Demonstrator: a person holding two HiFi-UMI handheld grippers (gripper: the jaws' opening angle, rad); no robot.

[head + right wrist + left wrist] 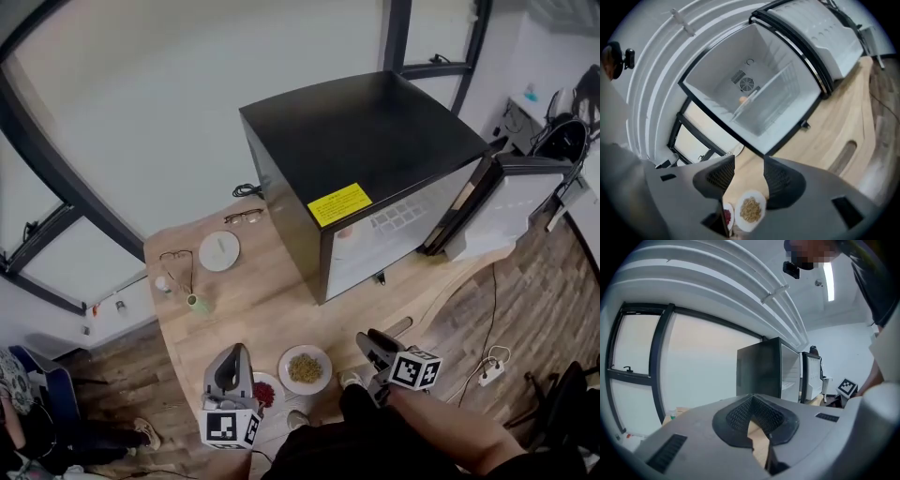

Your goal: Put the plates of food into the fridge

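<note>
In the head view a black fridge (366, 131) stands on a pale wooden table (272, 300), its door (511, 202) swung wide toward 3 o'clock and the white inside showing. At 7 o'clock of the fridge, near the table's near edge, lies the plate of yellowish grains (305, 368), and just beside it at 8 o'clock the plate of red food (265, 394), partly hidden by the left gripper (235, 350), which points toward 12 o'clock. The right gripper (370, 337) sits at 3 o'clock of the grain plate, aimed toward 11 o'clock. Farther off, at 10 o'clock of the plates, are a bare white dish (219, 251), a small green bottle (197, 302) and a pair of spectacles (244, 217). In the left gripper view the left gripper (752, 399) has its jaws pressed together at the tips with nothing between them; only a slit of table (758, 439) shows behind them, and the fridge (761, 369) stands at 12 o'clock, well apart. In the right gripper view the right gripper (748, 161) has its jaws spread and pinching nothing; through the gap, at 6 o'clock, lie the plate of yellowish grains (750, 210) and, at its 9 o'clock, the plate of red food (727, 216), both on the table (825, 136), while the open fridge (717, 70) with its wire shelf (766, 96) fills 12 o'clock
</note>
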